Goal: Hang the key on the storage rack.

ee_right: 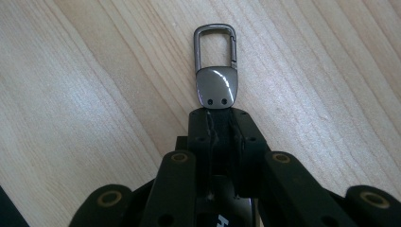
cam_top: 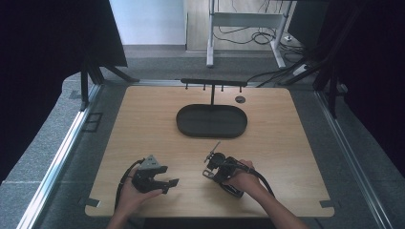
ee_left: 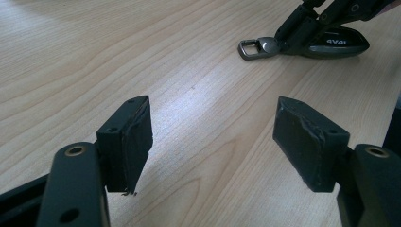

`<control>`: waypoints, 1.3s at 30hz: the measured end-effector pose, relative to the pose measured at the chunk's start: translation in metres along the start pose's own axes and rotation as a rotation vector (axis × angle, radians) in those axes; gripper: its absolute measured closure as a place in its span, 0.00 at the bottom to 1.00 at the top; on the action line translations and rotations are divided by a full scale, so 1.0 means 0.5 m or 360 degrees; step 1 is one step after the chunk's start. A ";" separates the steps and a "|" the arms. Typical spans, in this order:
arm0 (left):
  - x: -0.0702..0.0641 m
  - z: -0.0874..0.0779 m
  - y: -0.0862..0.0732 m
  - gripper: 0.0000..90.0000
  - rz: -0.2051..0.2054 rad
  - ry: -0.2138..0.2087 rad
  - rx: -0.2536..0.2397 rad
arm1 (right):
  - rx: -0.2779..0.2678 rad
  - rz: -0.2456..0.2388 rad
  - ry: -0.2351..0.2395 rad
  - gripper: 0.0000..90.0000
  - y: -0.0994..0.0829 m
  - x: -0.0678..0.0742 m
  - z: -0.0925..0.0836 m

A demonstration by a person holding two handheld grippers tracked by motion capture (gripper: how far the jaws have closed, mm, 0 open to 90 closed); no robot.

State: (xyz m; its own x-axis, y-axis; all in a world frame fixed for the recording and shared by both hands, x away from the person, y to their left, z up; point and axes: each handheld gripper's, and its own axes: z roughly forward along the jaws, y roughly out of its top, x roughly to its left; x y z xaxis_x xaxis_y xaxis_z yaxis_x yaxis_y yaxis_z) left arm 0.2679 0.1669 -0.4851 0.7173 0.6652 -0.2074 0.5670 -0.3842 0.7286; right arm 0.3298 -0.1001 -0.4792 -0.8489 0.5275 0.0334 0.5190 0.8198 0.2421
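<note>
Wooden table (ee_left: 118, 56), "PVAP"-lettered key fob (ee_left: 338, 41)

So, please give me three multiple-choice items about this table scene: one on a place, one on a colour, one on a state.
1. Where does the oval tray stand?
A. at the far middle of the table
B. beside the left hand
C. on the floor

2. What colour is the clip of the key fob?
A. red
B. grey metal
C. yellow

3. How are the right tongs?
A. wide open
B. shut on the key fob
C. shut on a cup

Answers: 1 A, it lies beyond both hands under the hook rack. 2 B, it shines grey. 3 B, the pads press on the strap just below the clip.
</note>
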 end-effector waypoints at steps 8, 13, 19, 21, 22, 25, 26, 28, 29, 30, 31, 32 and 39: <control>0.000 0.002 0.000 0.33 0.0001 0.0000 0.0003 | -0.0048 0.0046 0.0007 0.90 -0.008 -0.009 -0.008; -0.001 0.003 0.000 0.33 0.0004 -0.0001 0.0007 | -0.0099 0.0052 -0.0002 0.90 -0.018 -0.010 -0.020; -0.002 0.004 0.000 0.33 0.0005 -0.0003 0.0010 | -0.0140 0.0058 -0.0004 0.90 -0.028 -0.010 -0.033; -0.002 0.005 0.000 0.33 0.0005 -0.0004 0.0011 | -0.0164 0.0067 -0.0007 0.90 -0.032 -0.012 -0.039; -0.001 0.005 0.000 0.33 0.0005 -0.0004 0.0011 | -0.0179 0.0073 -0.0007 0.90 -0.033 -0.013 -0.042; -0.001 0.006 -0.001 0.33 0.0006 -0.0005 0.0014 | -0.0234 0.0085 -0.0006 0.90 -0.038 -0.013 -0.054; -0.001 0.007 -0.001 0.33 0.0007 -0.0006 0.0016 | -0.0255 0.0090 -0.0005 0.90 -0.040 -0.013 -0.059; -0.001 0.007 -0.001 0.33 0.0007 -0.0007 0.0019 | -0.0291 0.0095 0.0001 0.90 -0.043 -0.013 -0.067; -0.002 0.007 -0.001 0.33 0.0006 -0.0011 0.0016 | -0.0308 0.0095 0.0004 0.90 -0.045 -0.015 -0.071; -0.003 0.007 -0.001 0.33 0.0007 -0.0017 0.0012 | -0.0324 0.0102 0.0007 0.90 -0.047 -0.016 -0.074; -0.003 0.007 0.000 0.33 0.0009 -0.0019 0.0011 | -0.0335 0.0109 0.0008 0.90 -0.049 -0.018 -0.078; -0.004 0.008 0.000 0.33 0.0011 -0.0020 0.0012 | -0.0346 0.0111 0.0017 0.90 -0.051 -0.019 -0.082; -0.005 0.011 -0.001 0.33 0.0007 -0.0022 0.0022 | -0.0422 0.0134 0.0011 0.90 -0.058 -0.024 -0.100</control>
State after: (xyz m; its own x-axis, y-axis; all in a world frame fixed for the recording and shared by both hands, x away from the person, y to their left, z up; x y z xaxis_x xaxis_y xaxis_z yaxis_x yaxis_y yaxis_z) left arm 0.2682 0.1622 -0.4883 0.7254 0.6545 -0.2131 0.5692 -0.3963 0.7204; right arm 0.3200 -0.1414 -0.4382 -0.8050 0.5891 0.0704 0.5440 0.6856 0.4837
